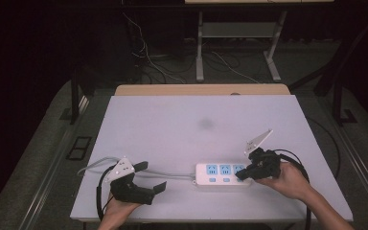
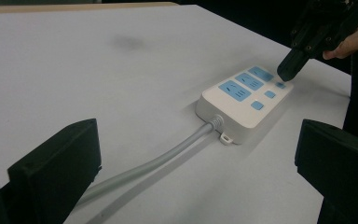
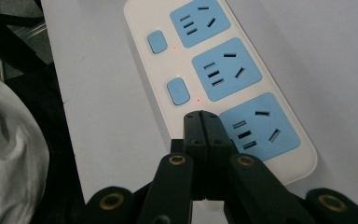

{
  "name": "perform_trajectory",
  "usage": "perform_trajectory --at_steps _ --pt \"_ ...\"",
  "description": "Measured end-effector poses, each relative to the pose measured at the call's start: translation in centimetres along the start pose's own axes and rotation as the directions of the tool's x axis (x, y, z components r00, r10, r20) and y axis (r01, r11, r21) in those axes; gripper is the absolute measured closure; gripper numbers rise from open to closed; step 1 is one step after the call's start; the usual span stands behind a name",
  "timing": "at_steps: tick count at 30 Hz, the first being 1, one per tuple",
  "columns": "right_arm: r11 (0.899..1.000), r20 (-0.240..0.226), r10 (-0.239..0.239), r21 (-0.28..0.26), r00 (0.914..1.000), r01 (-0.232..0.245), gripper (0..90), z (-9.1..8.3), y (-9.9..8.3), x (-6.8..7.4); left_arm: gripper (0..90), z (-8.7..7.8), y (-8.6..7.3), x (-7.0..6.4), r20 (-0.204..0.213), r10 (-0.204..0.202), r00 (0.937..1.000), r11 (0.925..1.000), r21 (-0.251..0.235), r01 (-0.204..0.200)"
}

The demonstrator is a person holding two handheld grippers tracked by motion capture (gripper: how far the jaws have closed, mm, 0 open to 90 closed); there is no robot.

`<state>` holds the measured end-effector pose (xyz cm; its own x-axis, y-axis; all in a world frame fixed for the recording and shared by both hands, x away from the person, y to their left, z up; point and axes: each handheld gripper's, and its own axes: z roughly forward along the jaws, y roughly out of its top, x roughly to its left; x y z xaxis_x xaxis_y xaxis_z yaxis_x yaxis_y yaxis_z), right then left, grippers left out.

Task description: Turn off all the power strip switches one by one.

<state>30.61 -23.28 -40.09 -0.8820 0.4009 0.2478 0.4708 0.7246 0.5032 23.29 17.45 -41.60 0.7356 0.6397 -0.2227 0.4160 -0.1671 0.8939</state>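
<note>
Right gripper: jaws pressed together, tip down on the white power strip at its end switch, holding nothing. Strip lies near the table's front edge. Left gripper: jaws wide apart, empty, beside the grey cable.

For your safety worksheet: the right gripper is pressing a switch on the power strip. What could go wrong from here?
1. The right gripper, jaws shut, meets the end switch near its edge; it might slide off onto the socket.
2. Nothing holds the power strip: the left gripper sits open and apart, so a push may shift it.
</note>
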Motion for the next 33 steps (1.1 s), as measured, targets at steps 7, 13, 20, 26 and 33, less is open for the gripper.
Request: perform_trajectory --at_steps 7,13,20,26,33 --pt "1.0 0.008 0.003 0.006 1.0 -0.003 90.0 0.4 -0.3 -0.1 0.0 0.0 0.0 0.0 -0.001 0.002 1.0 1.0 0.001 -0.002" --pt "1.0 0.015 0.005 -0.026 0.9999 -0.004 90.0 0.5 -0.8 0.0 0.0 0.0 0.0 0.0 -0.003 0.001 1.0 1.0 0.0 -0.001" --pt "0.999 0.032 -0.012 -0.029 0.9994 0.013 90.0 0.5 -0.9 0.1 0.0 0.0 0.0 -0.1 0.002 0.002 1.0 1.0 0.001 -0.002" --pt "0.999 0.028 -0.005 -0.036 0.9996 0.006 90.0 0.4 -1.0 0.0 0.0 0.0 0.0 0.0 0.002 0.002 1.0 1.0 0.0 -0.002" --pt "0.998 0.009 0.005 -0.066 1.0 -0.005 90.0 0.5 -1.4 -0.2 0.0 0.0 0.0 -0.1 0.002 0.002 1.0 1.0 0.002 -0.002"
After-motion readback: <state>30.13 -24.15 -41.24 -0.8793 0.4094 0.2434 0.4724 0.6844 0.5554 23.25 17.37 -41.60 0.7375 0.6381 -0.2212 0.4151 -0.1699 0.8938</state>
